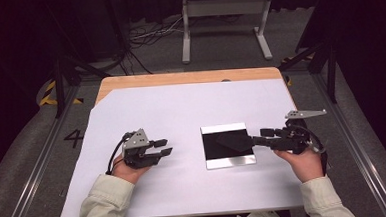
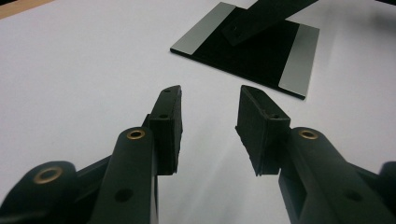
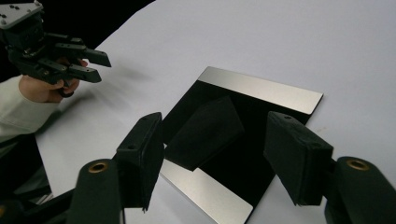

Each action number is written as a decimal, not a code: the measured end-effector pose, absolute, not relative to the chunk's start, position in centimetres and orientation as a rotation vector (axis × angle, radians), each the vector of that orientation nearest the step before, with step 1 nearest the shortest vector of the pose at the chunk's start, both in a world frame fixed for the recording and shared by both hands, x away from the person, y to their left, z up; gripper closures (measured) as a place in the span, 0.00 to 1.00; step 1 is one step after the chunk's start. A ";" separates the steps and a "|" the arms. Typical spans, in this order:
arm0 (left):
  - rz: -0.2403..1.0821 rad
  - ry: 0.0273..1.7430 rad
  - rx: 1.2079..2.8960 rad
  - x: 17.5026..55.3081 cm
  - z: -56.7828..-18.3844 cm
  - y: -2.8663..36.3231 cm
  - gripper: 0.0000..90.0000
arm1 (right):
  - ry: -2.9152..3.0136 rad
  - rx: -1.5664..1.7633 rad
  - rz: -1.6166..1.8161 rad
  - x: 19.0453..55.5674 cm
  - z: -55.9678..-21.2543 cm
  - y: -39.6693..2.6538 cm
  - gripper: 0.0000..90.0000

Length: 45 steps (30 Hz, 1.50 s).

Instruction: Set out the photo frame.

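The right gripper (image 3: 212, 158) stands released, its jaws wide over the near edge of the plate (image 1: 228, 145), gripping nothing. That dark, silver-edged plate lies flat, mid-table, long axis running near to far. The left gripper (image 1: 164, 146) hovers half-open, empty.

On the sheet (image 1: 181, 109) covering the table (image 1: 189, 77): plate (image 1: 228, 158) right of centre, pad (image 1: 235, 140) on its middle. Left gripper (image 1: 164, 146) well left of plate, right gripper (image 1: 258, 137) at plate's right edge. Behind table, a stand (image 1: 224, 9) on the floor.
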<state>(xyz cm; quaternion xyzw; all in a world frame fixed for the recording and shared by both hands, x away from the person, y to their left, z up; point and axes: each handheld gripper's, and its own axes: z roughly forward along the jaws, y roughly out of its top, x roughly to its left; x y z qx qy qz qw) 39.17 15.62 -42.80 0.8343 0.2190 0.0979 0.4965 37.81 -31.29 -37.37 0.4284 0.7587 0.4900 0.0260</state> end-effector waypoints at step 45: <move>0.227 0.533 2.026 39.1 -42.9 15.7 0.65 | 2.428 1.708 1.553 40.1 -41.2 -28.6 0.39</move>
